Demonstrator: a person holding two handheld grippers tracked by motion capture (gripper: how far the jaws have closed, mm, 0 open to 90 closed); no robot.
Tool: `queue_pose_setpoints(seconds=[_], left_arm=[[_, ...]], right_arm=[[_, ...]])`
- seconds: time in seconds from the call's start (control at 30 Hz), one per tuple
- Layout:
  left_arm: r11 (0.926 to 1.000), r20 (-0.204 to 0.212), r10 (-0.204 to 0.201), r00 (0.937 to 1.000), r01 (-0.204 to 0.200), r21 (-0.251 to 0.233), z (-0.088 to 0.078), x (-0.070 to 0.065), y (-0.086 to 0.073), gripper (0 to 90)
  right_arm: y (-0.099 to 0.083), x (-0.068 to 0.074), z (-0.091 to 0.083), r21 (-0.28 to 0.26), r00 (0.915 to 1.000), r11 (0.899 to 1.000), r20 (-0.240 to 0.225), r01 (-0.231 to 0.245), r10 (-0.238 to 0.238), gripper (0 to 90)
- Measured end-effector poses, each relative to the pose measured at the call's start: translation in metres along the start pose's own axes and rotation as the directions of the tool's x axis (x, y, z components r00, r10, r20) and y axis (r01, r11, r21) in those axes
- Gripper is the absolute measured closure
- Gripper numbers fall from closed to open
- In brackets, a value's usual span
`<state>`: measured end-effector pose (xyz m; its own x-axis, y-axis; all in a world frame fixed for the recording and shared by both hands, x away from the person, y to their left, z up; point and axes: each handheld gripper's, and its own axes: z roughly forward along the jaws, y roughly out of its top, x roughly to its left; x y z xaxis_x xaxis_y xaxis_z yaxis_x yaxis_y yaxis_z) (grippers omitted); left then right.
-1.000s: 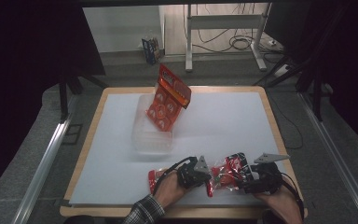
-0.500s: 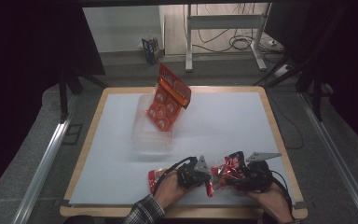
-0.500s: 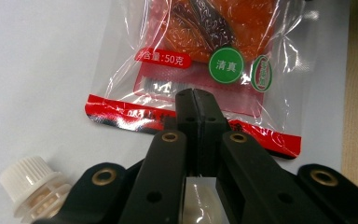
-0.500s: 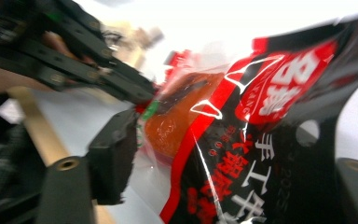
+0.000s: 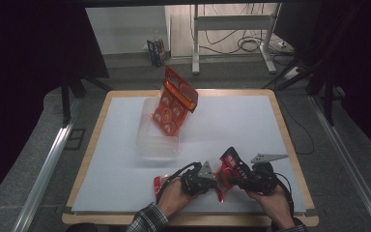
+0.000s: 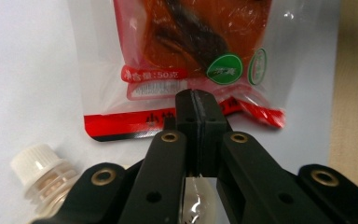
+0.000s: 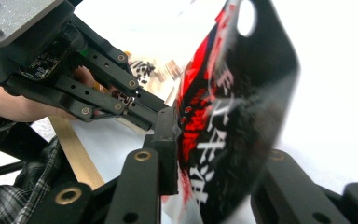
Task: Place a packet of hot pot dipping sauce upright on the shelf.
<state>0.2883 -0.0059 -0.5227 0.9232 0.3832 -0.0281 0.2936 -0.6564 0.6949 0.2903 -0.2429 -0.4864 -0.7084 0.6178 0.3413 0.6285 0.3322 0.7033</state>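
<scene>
Since a second ago my right gripper [image 5: 233, 178] has slid left, jaws closing onto the red snack packet [image 5: 228, 166]; my left gripper [image 6: 197, 111] is pinched on its clear edge. Both grips set near the table's [image 5: 232, 116] front edge; 1 pull remains, I judge.

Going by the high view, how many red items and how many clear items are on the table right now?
Red items: 3 (one leaning in the box, one held upright near the front edge, one lying front left, partly covered)
Clear boxes: 1
Total: 4
</scene>
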Motion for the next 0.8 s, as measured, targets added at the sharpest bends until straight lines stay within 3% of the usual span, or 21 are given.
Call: queue_pose_setpoints(seconds=[0.13, 0.27, 0.5, 0.8], left_arm=[[0.9994, -0.022, 0.002, 0.9997, -0.003, -0.034, -0.011, -0.002, 0.000, 80.8], [0.9981, -0.033, -0.014, 0.9994, 0.012, -0.060, -0.022, -0.002, -0.002, 71.0], [0.9926, -0.019, -0.054, 0.9984, 0.051, -0.110, -0.035, -0.001, -0.010, 57.2], [0.9834, -0.010, -0.091, 0.9958, 0.088, -0.158, -0.062, -0.004, -0.028, 39.2]], right_arm=[[0.005, 0.007, -0.006, -0.013, 0.9980, 0.999, 0.042, 0.047, -0.047, 70.7], [0.007, 0.006, -0.012, -0.028, 0.9970, 0.998, 0.056, 0.055, -0.053, 70.7], [0.010, 0.004, -0.021, -0.057, 0.9959, 0.997, 0.072, 0.059, -0.055, 70.8], [0.023, 0.011, -0.026, -0.079, 0.9898, 0.990, 0.088, 0.119, -0.112, 70.8]])
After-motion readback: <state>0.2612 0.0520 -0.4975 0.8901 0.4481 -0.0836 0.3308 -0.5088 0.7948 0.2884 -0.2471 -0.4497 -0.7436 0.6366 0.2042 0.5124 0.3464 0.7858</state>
